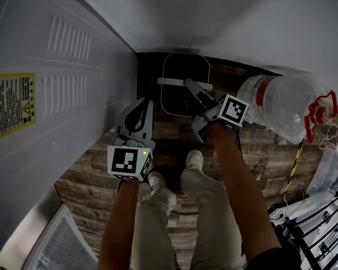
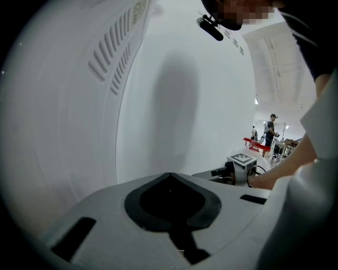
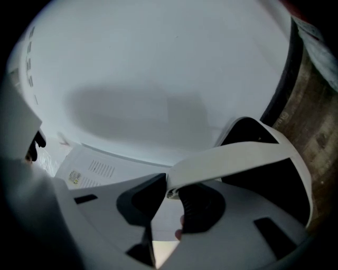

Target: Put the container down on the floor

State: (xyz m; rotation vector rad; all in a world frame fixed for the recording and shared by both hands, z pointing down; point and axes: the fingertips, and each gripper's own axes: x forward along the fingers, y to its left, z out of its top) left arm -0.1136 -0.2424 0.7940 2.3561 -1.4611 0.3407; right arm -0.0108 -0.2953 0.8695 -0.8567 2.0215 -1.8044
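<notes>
Your right hand-held gripper (image 1: 191, 86) is clamped partway closed on the white handle (image 1: 173, 81) of the container (image 1: 183, 64). The container hangs just ahead of and below its jaws, over the wooden floor (image 1: 253, 150) close to the wall. Whether the base has met the boards cannot be told. Lower it straight and level with a firm grip so the handle does not slip, and release only once the weight settles. Your left hand-held gripper (image 1: 139, 116), jaws together and empty, hangs beside the right one. Keep it clear of the white cabinet (image 1: 52, 97) on its outer side.
</notes>
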